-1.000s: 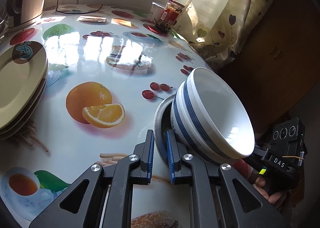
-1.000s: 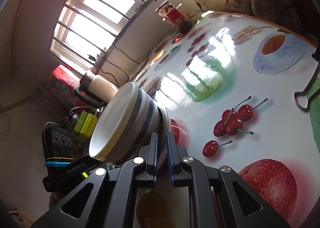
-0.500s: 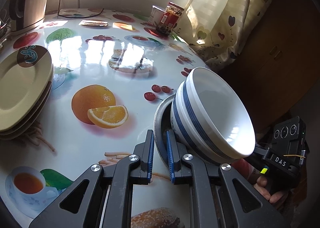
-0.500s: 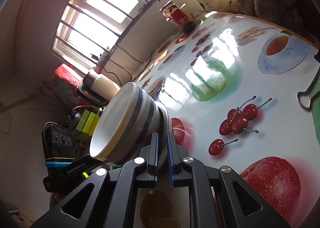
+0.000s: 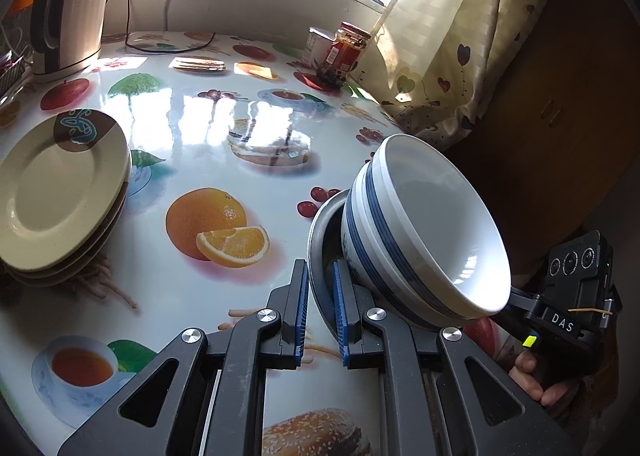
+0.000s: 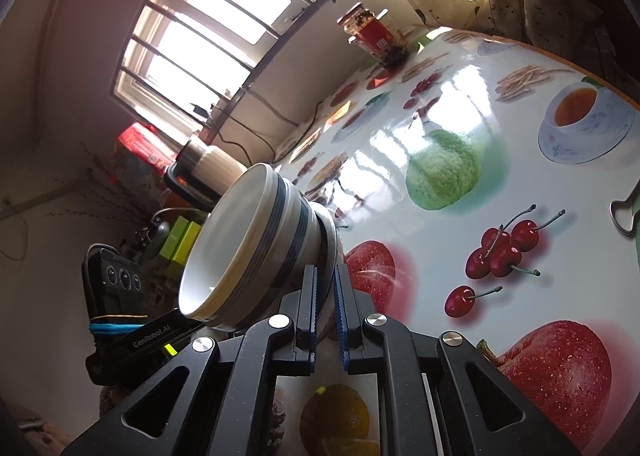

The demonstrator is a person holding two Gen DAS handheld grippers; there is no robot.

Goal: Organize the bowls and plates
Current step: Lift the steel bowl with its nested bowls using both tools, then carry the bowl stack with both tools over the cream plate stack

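Observation:
Two nested white bowls with blue bands [image 5: 424, 224] sit inside a grey metal bowl [image 5: 320, 224], and the whole stack is tipped on its side above the table's near edge. My left gripper [image 5: 320, 272] is shut on the metal bowl's rim. From the opposite side my right gripper [image 6: 325, 272] is shut on the same metal bowl [image 6: 330, 232], with the white bowls [image 6: 248, 240] opening away to the left. A stack of beige plates [image 5: 60, 192] with a brown and teal corner mark lies on the table at the left.
The glossy fruit-print table [image 5: 224, 128] carries a kettle [image 5: 76, 12] with its cord at the back left and a red-labelled jar [image 5: 348, 48] near the curtain [image 5: 448, 36]. A hand [image 5: 536, 376] holds the right gripper's body. A metal clip [image 6: 624, 216] lies at the far right.
Both grippers keep the same hold on the bowl stack. The table has slid slightly down in the left wrist view, so more of the kettle and window shows.

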